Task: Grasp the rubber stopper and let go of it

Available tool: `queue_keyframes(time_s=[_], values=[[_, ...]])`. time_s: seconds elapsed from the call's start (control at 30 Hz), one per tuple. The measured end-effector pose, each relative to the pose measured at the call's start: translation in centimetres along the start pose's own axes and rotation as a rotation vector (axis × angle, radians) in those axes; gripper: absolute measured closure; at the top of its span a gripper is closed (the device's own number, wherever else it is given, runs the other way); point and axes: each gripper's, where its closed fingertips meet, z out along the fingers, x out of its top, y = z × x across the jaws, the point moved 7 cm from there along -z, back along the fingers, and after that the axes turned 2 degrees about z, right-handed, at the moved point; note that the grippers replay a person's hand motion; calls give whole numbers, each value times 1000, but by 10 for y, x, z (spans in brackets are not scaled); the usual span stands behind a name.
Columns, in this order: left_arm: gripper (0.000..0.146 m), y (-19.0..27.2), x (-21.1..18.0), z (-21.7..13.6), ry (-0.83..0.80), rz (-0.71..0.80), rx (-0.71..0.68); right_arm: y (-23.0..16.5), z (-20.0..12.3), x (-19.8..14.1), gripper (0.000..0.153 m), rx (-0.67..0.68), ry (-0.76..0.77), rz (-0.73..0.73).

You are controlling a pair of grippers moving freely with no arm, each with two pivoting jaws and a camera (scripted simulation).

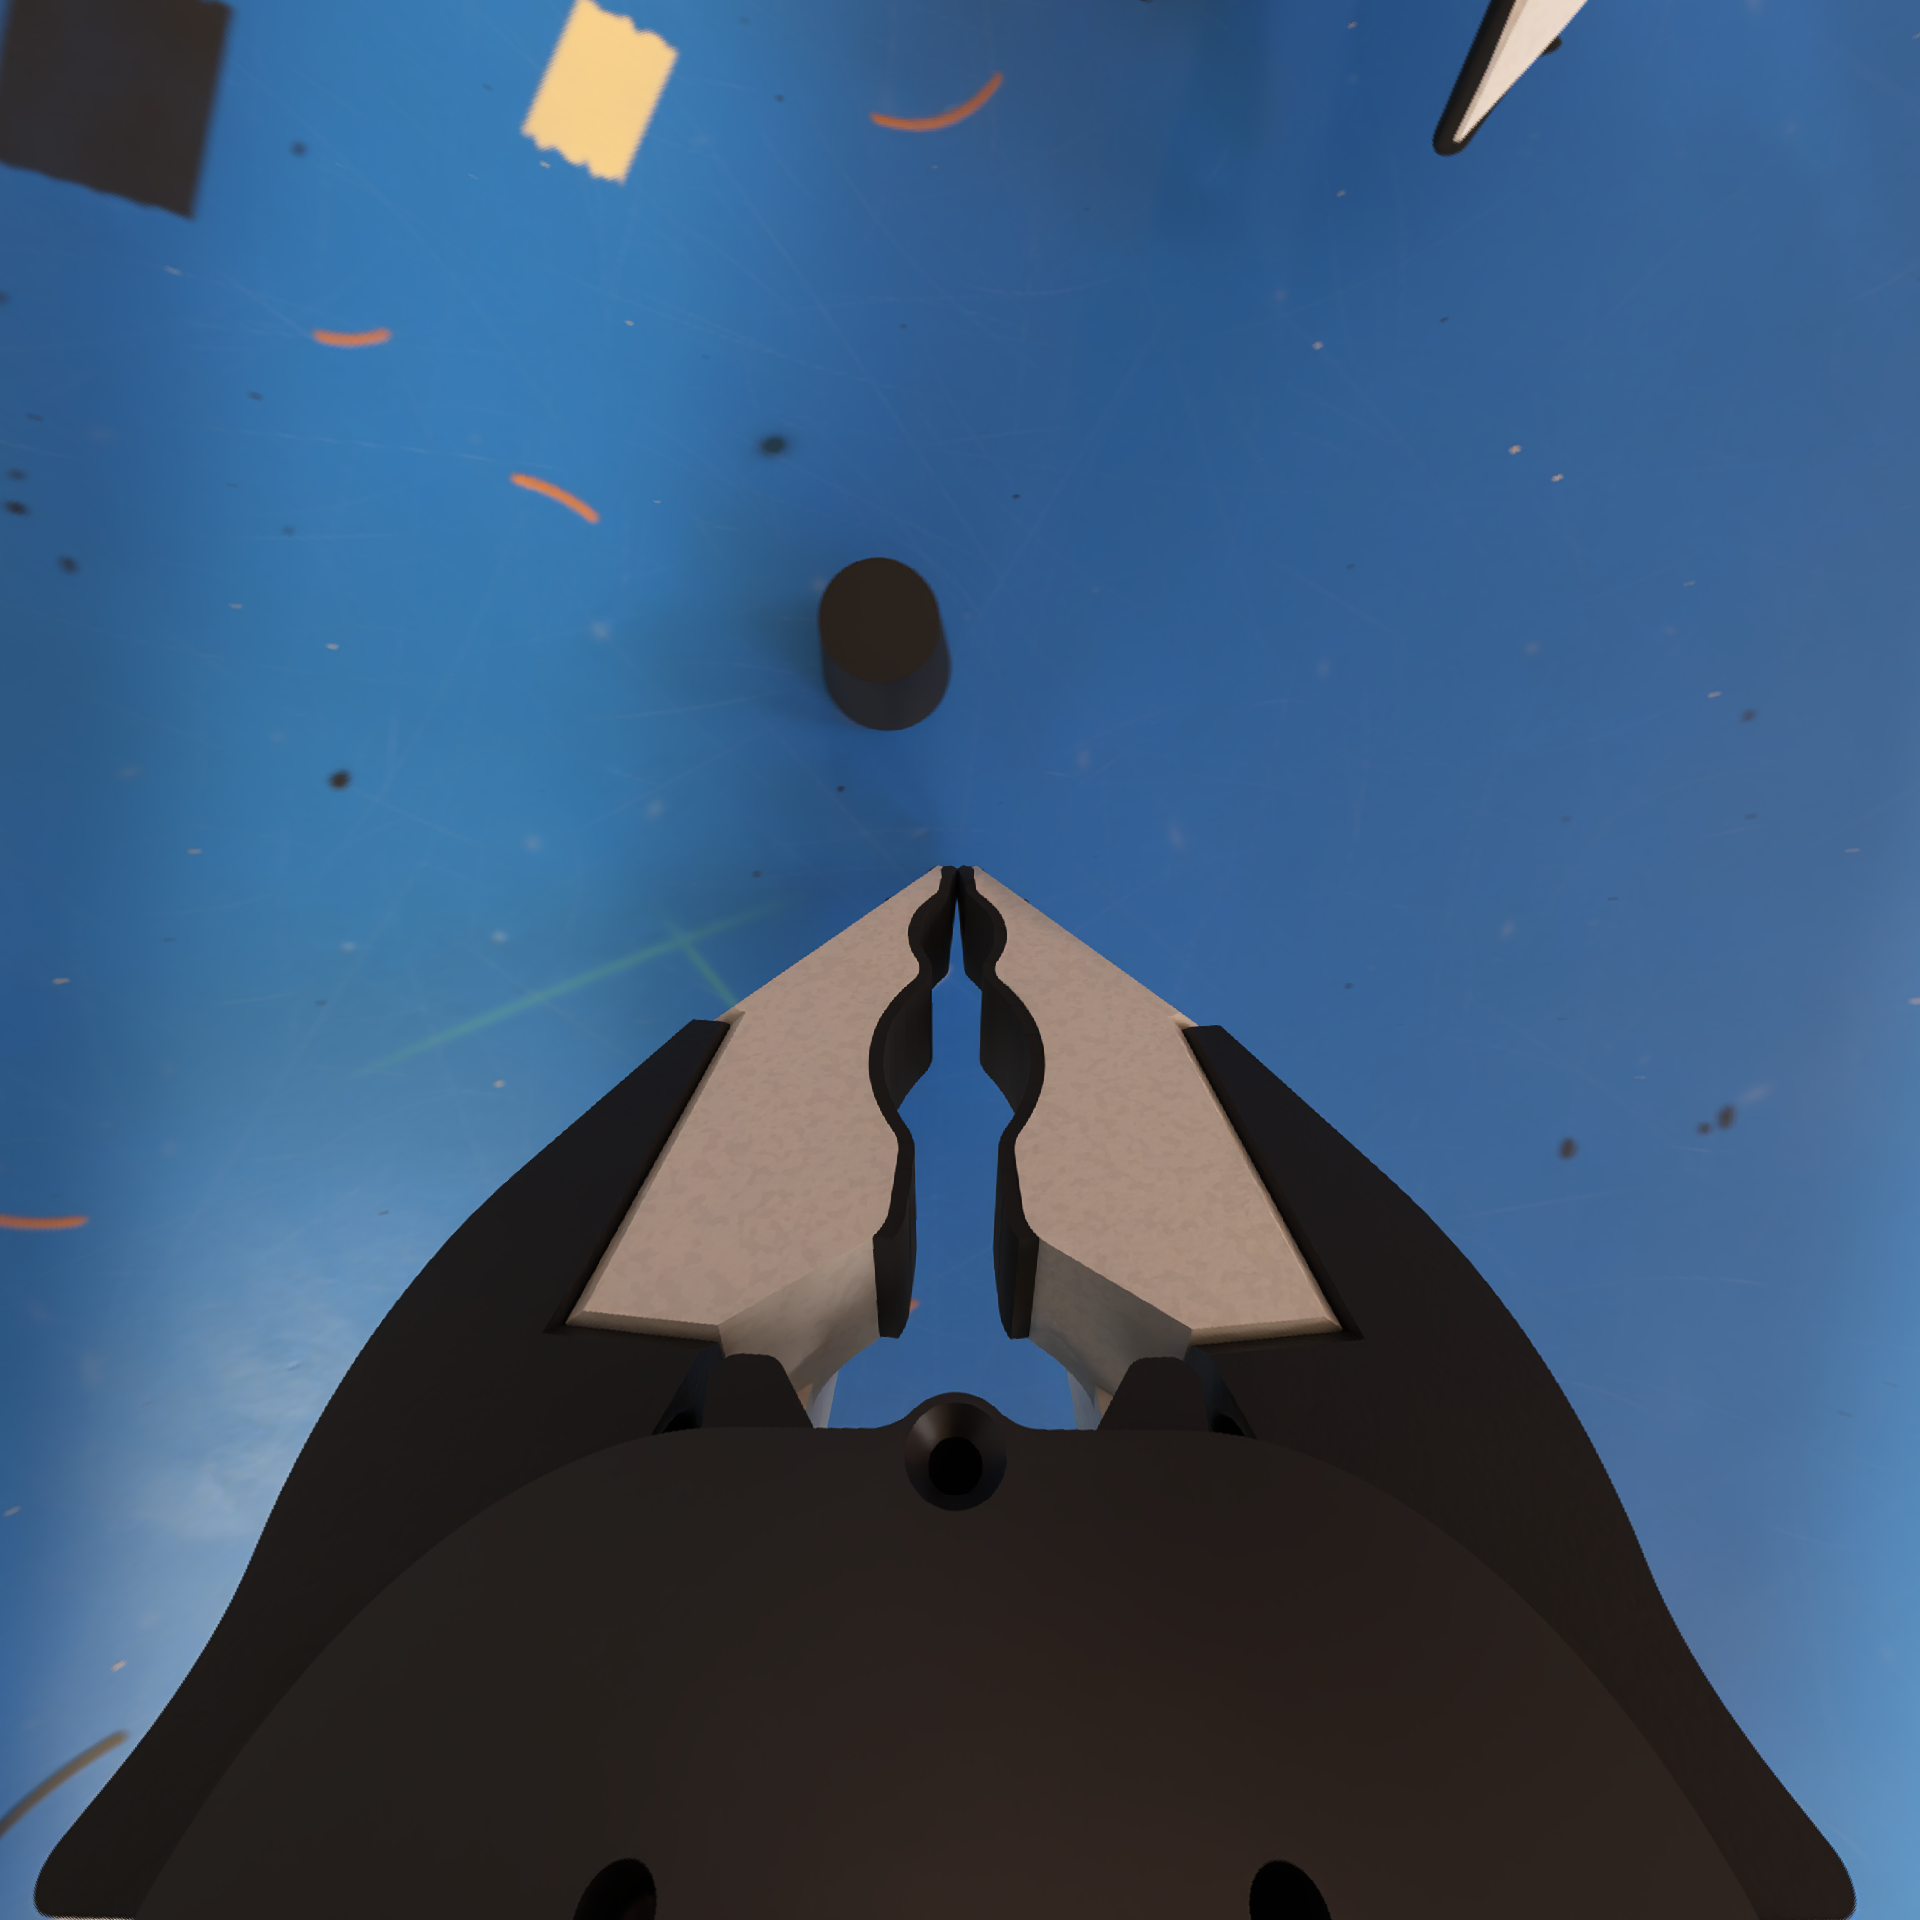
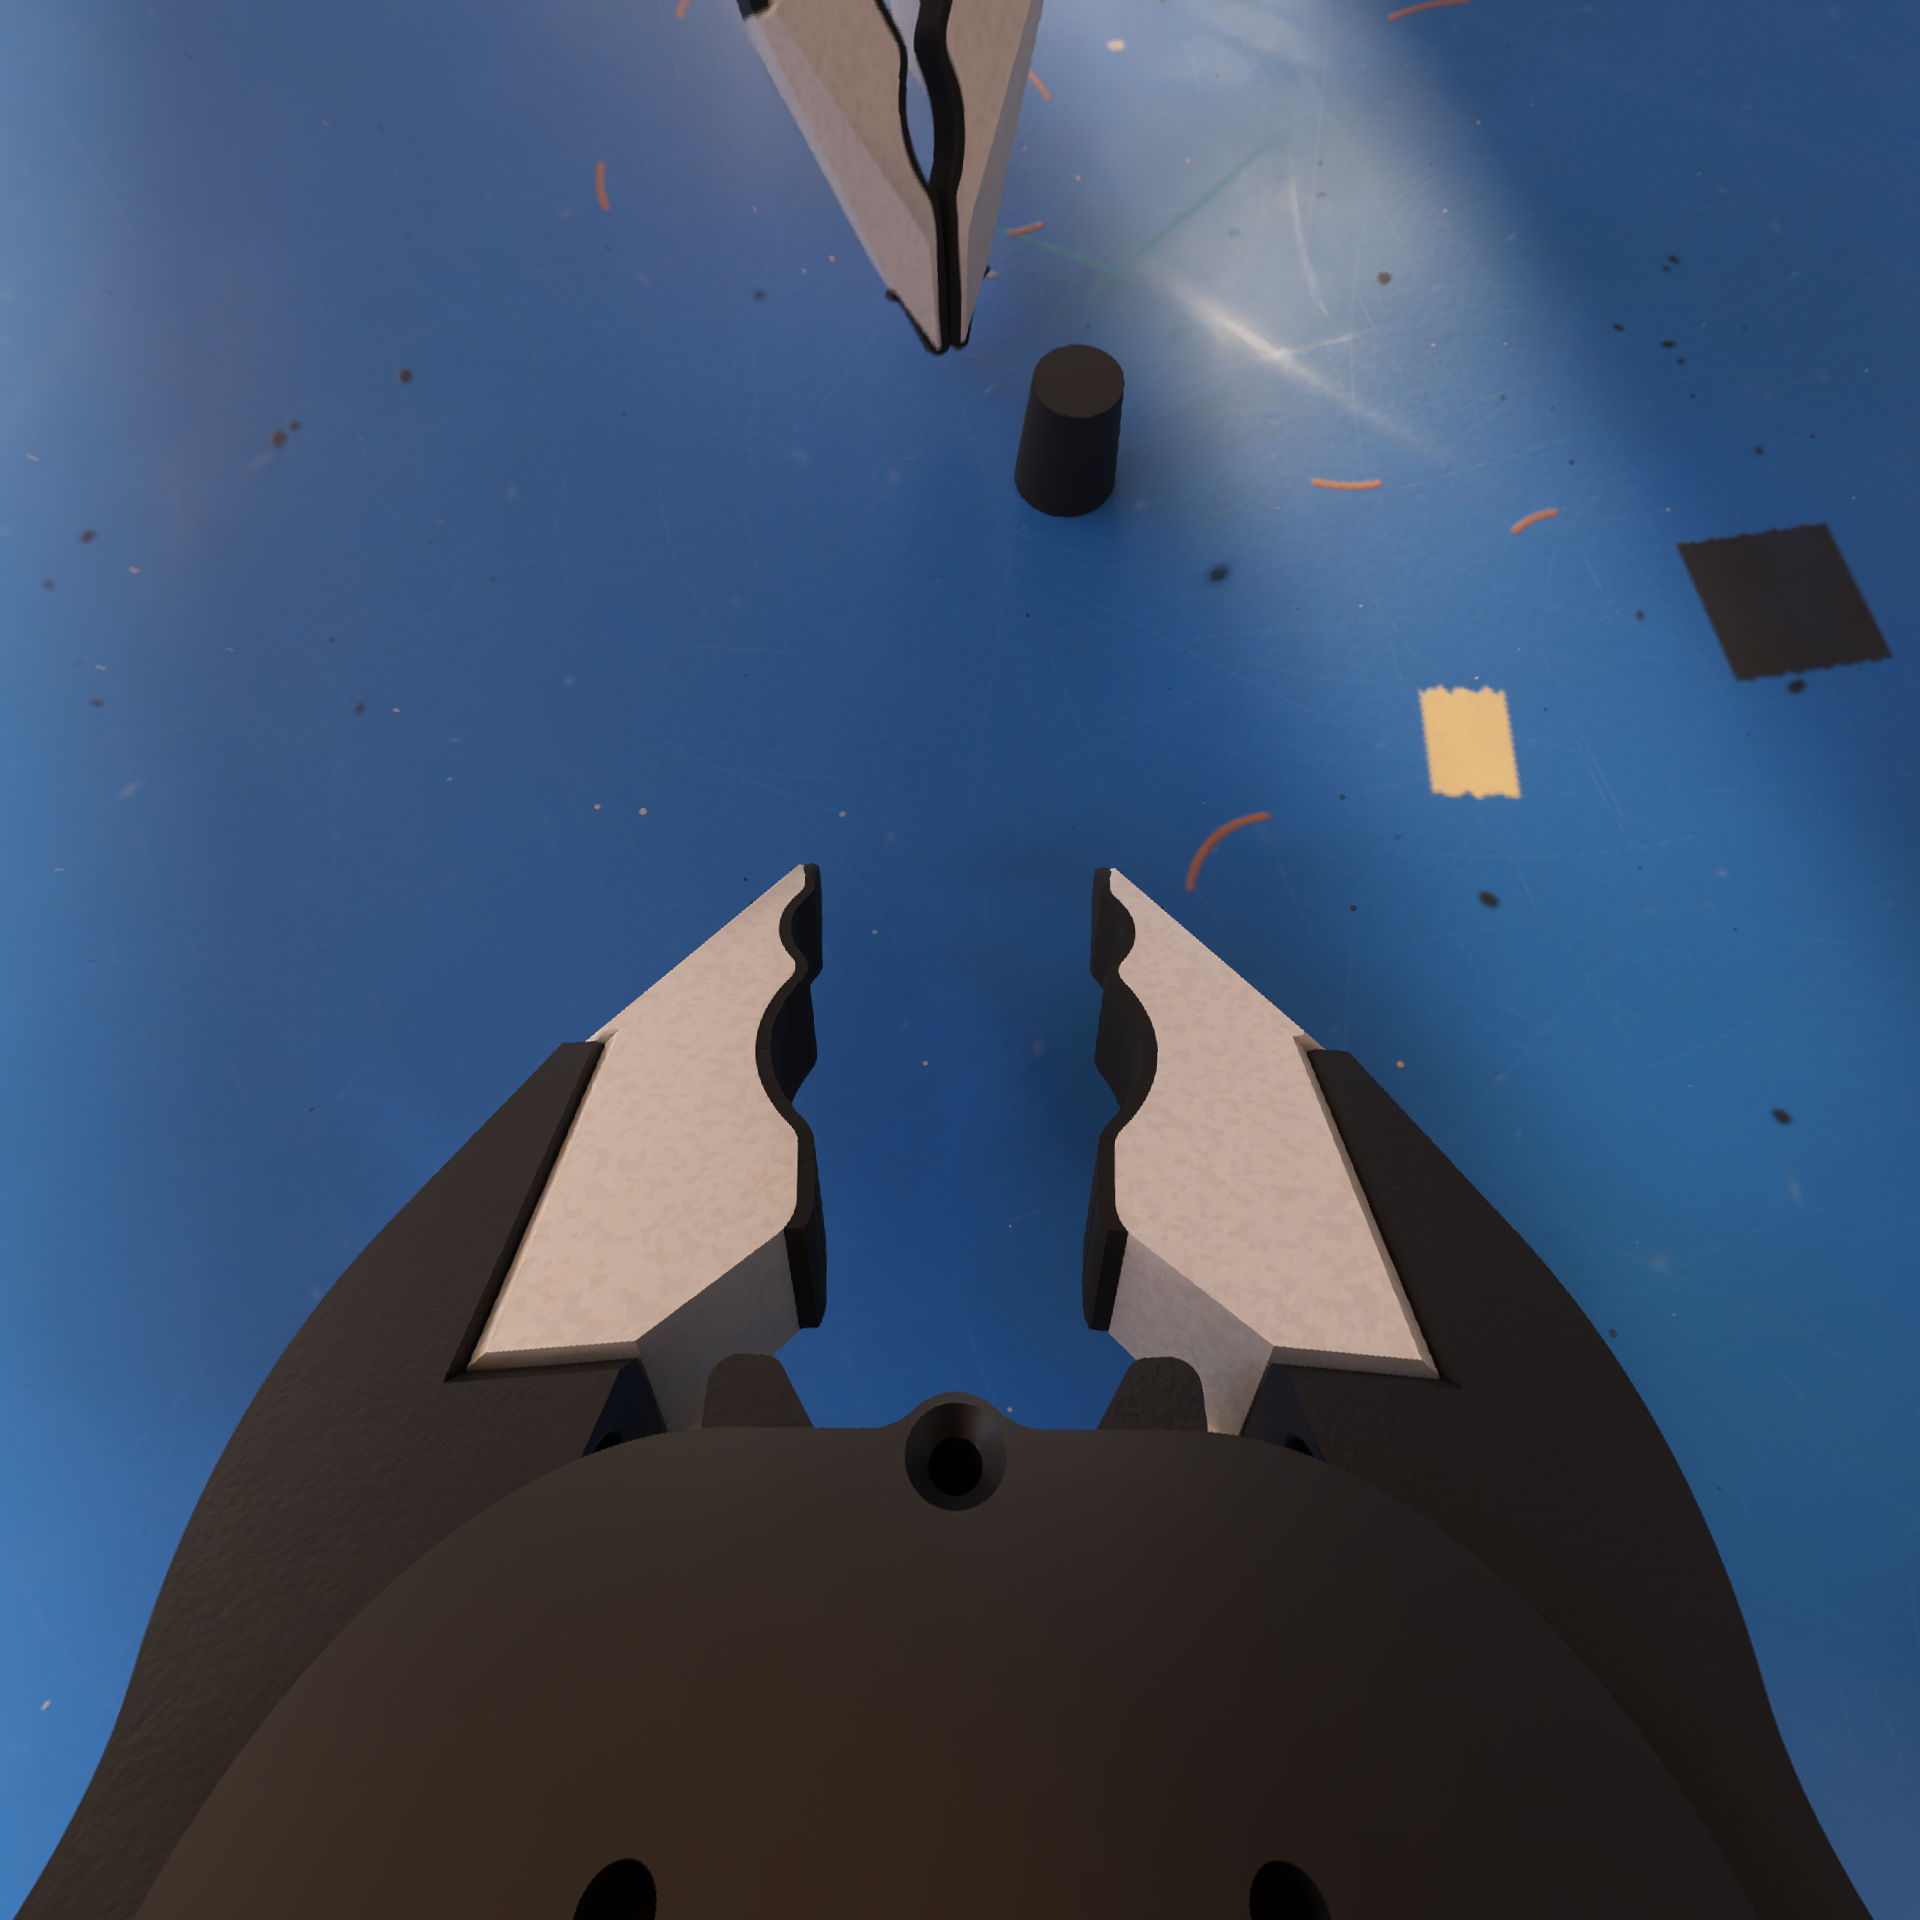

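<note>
A small black rubber stopper (image 1: pixel 883 642) stands upright on the blue table surface (image 1: pixel 1351 623). My left gripper (image 1: pixel 956 871) is shut and empty, its tips a short way in front of the stopper. In the right wrist view the stopper (image 2: pixel 1070 431) stands ahead and slightly right, with the shut left gripper (image 2: pixel 945 343) just beyond it to the left. My right gripper (image 2: pixel 956 873) is open and empty, well short of the stopper. One of the right gripper's fingers (image 1: pixel 1496 73) shows at the top right of the left wrist view.
A black square patch (image 1: pixel 109 99) and a pale yellow patch (image 1: pixel 600 88) lie flat on the table; they also show in the right wrist view as a black patch (image 2: pixel 1782 601) and a yellow patch (image 2: pixel 1468 743). Thin orange curved shreds (image 2: pixel 1221 844) and dark specks are scattered about.
</note>
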Motion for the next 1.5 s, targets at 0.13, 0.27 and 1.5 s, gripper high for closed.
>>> queue_keyframes(time_s=[0.13, 0.27, 1.5], values=[[121, -9, 3, 0, 7, 86, 94, 1, 3, 1, 104, -107, 52, -50], [103, -21, 19, 8, 12, 146, 67, 9, -7, 1, 101, -230, 142, -96], [122, -23, 14, 20, 306, 176, 7, 55, -35, -6, 98, -274, 383, 200]])
